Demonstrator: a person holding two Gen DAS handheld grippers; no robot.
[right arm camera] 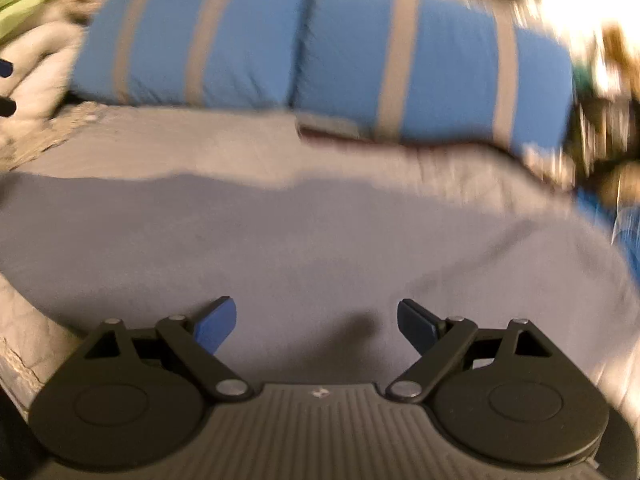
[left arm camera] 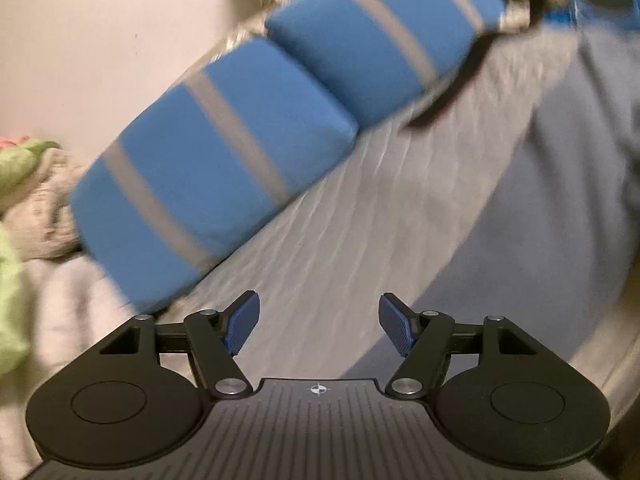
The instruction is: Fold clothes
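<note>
Bed point(right arm camera: 460, 176) with pale quilted cover fills both views. Grey-blue garment point(right arm camera: 280, 248) lies spread flat on it, below two blue pillows point(right arm camera: 248, 44) with grey stripes. Both frames motion-blurred. Right claw point(right arm camera: 316, 324) released, jaws wide, nothing between them, over the garment. Left claw point(left arm camera: 319, 330) released, empty, above the bed cover beside the garment.
</note>
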